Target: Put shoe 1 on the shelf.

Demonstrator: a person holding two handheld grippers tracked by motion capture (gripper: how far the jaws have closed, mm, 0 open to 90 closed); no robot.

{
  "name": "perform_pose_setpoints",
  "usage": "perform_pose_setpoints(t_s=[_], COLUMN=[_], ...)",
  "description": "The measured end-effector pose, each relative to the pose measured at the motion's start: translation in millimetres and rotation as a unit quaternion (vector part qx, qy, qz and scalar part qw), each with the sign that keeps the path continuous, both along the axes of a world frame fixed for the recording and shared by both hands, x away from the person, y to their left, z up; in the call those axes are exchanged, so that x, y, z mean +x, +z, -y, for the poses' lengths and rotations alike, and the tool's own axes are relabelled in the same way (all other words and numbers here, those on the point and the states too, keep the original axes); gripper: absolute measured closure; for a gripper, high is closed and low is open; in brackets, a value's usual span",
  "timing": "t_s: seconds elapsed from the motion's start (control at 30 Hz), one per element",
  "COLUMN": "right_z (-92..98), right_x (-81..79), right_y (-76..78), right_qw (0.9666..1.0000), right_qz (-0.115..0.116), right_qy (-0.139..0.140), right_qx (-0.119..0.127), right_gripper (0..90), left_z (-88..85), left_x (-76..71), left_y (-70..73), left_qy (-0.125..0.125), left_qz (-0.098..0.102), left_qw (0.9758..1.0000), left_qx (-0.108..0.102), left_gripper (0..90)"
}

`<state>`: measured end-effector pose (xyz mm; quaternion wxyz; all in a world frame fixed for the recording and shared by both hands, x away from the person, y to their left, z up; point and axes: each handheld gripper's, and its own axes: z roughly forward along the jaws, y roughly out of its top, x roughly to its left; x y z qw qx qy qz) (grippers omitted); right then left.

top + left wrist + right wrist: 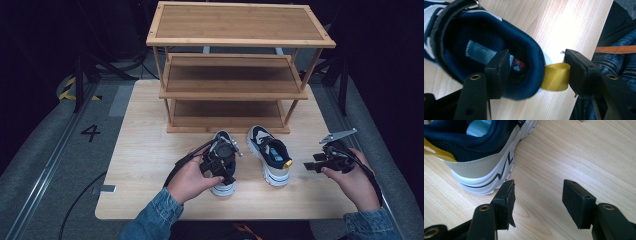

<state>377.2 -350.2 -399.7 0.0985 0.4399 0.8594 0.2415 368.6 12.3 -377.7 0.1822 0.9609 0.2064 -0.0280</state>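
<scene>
Two sneakers sat on the table (150, 165) in front of the wooden rack (235, 75). Left sneaker (223, 165) was the one in hand: left gripper (536, 72) straddled its heel, one jaw inside the collar, the other outside by the yellow pull loop (555, 76), pads not pressing. Right gripper (537, 202) stood half open over bare wood just beside the right sneaker (481, 152), holding nothing. Step looked like grasping the heel; next move probably called for closing on the collar, then lifting toward a shelf.
</scene>
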Motion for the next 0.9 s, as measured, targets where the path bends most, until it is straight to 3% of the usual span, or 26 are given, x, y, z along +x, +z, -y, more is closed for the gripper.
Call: perform_pose_setpoints(t_s=[0.13,0.57,0.63,0.7,0.8,0.9], right_z=[1.0,1.8,0.9,0.7,0.3,-0.2], right_x=[-1.6,-2.7,-2.4,-2.3,-2.2,-2.2], right_y=[-0.4,-4.1,-5.1,-5.1,-5.5,-6.4], right_qw=[1.0000,1.0000,1.0000,0.9999,0.9999,0.9999], right_qz=[-0.001,-0.003,-0.005,-0.006,-0.007,-0.008], right_qy=[0.000,0.004,0.007,0.008,0.007,0.010], right_qx=[0.000,-0.003,-0.004,-0.005,-0.005,-0.005], right_gripper=[44.5,42.9,42.9,42.9,42.9,42.9], left_z=[6.4,13.2,12.6,11.4,10.7,8.6], left_x=[1.4,2.9,1.4,1.4,0.6,1.3], left_y=[-10.4,-26.3,-23.4,-19.9,-17.2,-12.8], left_qy=[-0.008,-0.024,-0.022,-0.024,-0.031,-0.029], left_qz=[0.000,0.002,0.012,0.009,0.021,0.025], left_qw=[0.9999,0.9995,0.9993,0.9993,0.9986,0.9989], left_qx=[0.013,0.021,0.027,0.026,0.038,0.029], left_gripper=[40.1,43.9,56.7,61.7,65.6,65.9])
